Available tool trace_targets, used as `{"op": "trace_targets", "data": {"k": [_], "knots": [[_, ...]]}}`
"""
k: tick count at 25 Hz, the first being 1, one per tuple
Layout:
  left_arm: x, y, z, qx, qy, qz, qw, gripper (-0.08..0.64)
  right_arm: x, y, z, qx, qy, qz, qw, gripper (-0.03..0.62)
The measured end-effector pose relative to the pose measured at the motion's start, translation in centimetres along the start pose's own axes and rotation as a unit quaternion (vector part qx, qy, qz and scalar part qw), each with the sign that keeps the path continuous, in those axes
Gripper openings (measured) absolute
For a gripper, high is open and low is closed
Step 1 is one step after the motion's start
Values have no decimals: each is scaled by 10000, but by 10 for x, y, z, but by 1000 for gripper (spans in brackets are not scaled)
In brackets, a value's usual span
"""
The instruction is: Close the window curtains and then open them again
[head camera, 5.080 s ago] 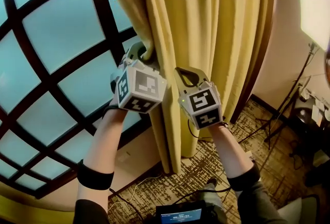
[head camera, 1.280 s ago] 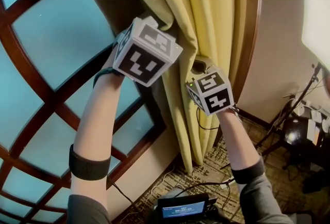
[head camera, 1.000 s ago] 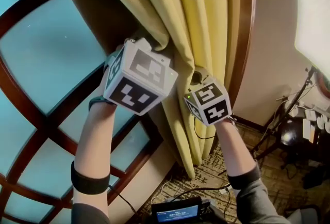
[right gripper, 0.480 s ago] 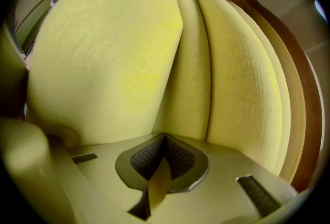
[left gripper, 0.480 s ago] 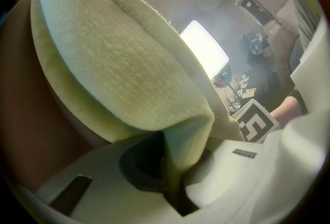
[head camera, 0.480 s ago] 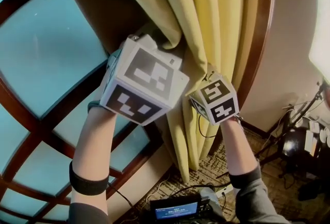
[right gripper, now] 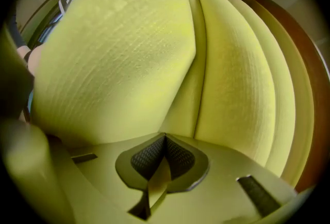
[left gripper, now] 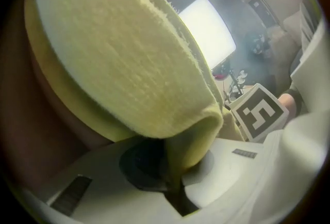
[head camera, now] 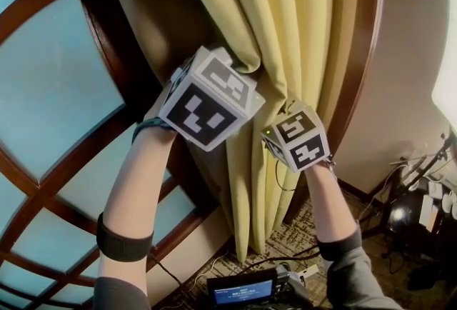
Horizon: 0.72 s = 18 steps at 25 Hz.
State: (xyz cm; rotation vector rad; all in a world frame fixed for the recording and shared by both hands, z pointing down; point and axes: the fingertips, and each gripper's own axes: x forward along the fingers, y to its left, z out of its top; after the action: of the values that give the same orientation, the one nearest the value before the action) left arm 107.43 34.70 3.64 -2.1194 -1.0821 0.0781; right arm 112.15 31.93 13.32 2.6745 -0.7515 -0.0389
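Left gripper (left gripper: 172, 169) and right gripper (right gripper: 161, 158) each have their jaws pinched shut on a fold of the yellow curtain (head camera: 285, 30). The curtain hangs bunched against the right side of the window (head camera: 50, 87), so the reopening pull looks nearly finished. What remains is probably to let go of both folds.

**Camera layout**
Head view looks steeply down; both gripper views face the shared curtain (head camera: 285, 30) at close range.

Bunched curtain (head camera: 285, 51) fills space ahead, packed against wooden frame (head camera: 365, 37) at right; window glass (head camera: 50, 108) close left; open room over carpet (head camera: 285, 244) below.
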Motion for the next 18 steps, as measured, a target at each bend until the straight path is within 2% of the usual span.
{"op": "trace_targets", "data": {"k": [5, 10, 14, 18], "knots": [[25, 11, 9, -92, -31, 82, 9999, 0, 0, -31, -8, 23, 31, -195, 9998, 12], [59, 5, 6, -83, 177, -78, 9998, 0, 4, -52, -21, 24, 124, -307, 9994, 12], [91, 7, 3, -115, 262, -156, 9995, 0, 6, -73, -39, 134, 261, -568, 9980, 11], [110, 25, 23, -83, 201, 32, 9998, 0, 3, -106, -53, 231, 330, -865, 9954, 9]]}}
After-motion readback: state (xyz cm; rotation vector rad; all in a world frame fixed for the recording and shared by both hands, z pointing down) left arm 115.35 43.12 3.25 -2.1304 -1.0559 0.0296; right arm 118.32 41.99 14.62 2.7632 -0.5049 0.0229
